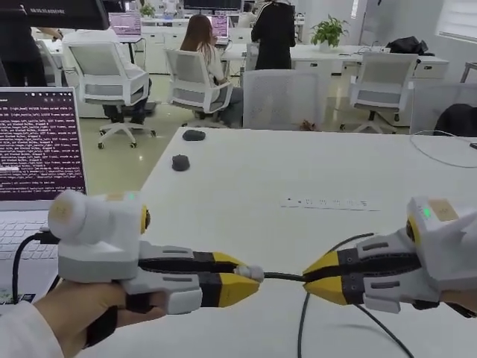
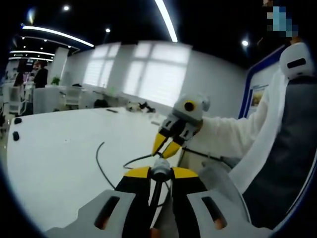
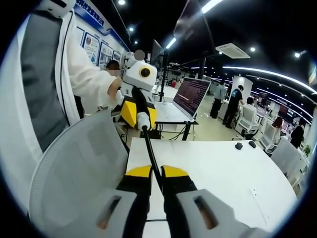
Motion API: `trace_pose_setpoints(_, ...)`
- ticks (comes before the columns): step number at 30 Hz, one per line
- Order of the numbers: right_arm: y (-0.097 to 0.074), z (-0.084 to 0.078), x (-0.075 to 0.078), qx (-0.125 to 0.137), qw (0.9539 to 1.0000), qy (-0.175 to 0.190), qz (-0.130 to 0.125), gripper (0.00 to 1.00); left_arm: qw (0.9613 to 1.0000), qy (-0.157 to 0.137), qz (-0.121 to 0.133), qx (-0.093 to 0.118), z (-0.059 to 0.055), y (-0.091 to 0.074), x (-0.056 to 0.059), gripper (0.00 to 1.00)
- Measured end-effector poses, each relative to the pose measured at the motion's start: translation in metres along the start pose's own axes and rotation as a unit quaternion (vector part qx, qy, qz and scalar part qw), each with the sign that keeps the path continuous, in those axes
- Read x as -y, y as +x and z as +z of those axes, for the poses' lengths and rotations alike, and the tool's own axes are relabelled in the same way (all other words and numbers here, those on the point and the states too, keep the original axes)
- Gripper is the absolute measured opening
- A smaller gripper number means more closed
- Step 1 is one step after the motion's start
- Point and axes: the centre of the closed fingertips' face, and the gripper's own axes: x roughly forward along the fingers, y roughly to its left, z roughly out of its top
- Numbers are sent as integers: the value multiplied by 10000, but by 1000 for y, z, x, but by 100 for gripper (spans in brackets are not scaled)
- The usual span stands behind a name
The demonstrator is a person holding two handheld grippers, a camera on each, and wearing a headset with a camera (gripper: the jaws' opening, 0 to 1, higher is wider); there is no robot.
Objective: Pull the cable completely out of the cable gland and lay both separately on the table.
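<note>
Fingers (image 1: pixel 232 291) of the left gripper (image 1: pixel 253 274) are closed on the white gland (image 1: pixel 250 271), held in the air above the near edge of the table (image 1: pixel 298 171); a hand (image 1: pixel 71 309) grasps the handle below. The right gripper (image 1: pixel 305 277) faces it tip to tip, a short way apart, its yellow fingers (image 1: pixel 326 262) pinched on the black cable (image 1: pixel 283 276). The cable runs straight from the gland to the right gripper, its end inside the gland. Behind the right fingers the slack drops to the table and loops there, beneath that gripper. In the left gripper view the gland (image 2: pixel 161 169) sits between the yellow tips, the right gripper (image 2: pixel 162 153) lies ahead, and the cable (image 2: pixel 98 161) curves on the table (image 2: pixel 49 148). In the right gripper view the cable (image 3: pixel 150 148) leads from the closed jaws up to the gland (image 3: pixel 143 120) in the left gripper (image 3: pixel 142 124), and a mesh chair (image 3: pixel 74 168) stands close on the left. Farther back on the table lie a mouse (image 1: pixel 180 162), a second mouse (image 1: pixel 194 135) and a pale strip (image 1: pixel 324 203). A laptop (image 1: pixel 37 142) stands left of the table, and people sit at desks beyond.
</note>
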Motion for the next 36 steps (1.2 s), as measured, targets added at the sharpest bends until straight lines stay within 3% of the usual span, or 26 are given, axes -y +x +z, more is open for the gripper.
trace_pose_setpoints(11, -1, -1, 3, 8, 10000, 94, -25, 8, 9999, 87, -139, -55, 3, 2, 3, 16)
trace_pose_setpoints(16, 4, 13, 1, 83, 10000, -30, 3, 18, 9998, 91, -173, -71, 2, 7, 5, 16)
trace_pose_setpoints(22, 17, 30, -8, 166, 9989, -362, 257, 22, 9996, 102, -265, -85, 1, 14, 11, 16)
trace_pose_setpoints(27, 23, 34, -15, 125, 9973, -544, 469, 18, 9996, 92, -269, -48, 2, 14, 11, 16)
trace_pose_setpoints(30, 23, 31, -20, 78, 9961, -584, 659, 6, 9997, 91, -238, -31, 3, 12, 10, 16)
trace_pose_setpoints(36, 26, 30, -19, 88, 9964, -549, 642, 5, 9998, 69, -198, -26, 1, 11, 9, 16)
